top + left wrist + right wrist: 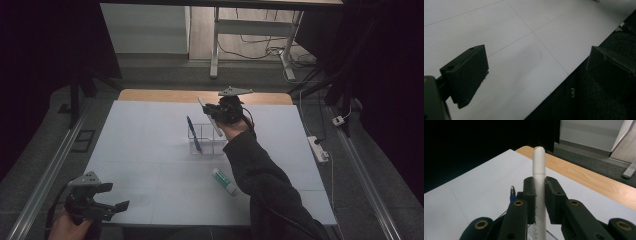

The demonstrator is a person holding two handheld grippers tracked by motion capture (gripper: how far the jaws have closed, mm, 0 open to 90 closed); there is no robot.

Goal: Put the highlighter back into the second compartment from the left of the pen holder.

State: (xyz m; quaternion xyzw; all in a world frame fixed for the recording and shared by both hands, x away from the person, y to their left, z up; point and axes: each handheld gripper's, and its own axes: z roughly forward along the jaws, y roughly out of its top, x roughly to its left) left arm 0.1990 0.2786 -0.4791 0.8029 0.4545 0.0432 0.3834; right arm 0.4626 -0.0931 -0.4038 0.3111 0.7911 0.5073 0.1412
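A: Right tongs (539, 202) clamped mid-barrel on the white pen (539, 170), above the clear holder (205, 137). Left tongs (117, 197) gape empty at 7 o'clock on the tabletop (150, 165).

B: Pen judged light, stiff, slick; mid-barrel hold suits.

blue pen (194, 134) blocking left compartment, near table (150, 200) open
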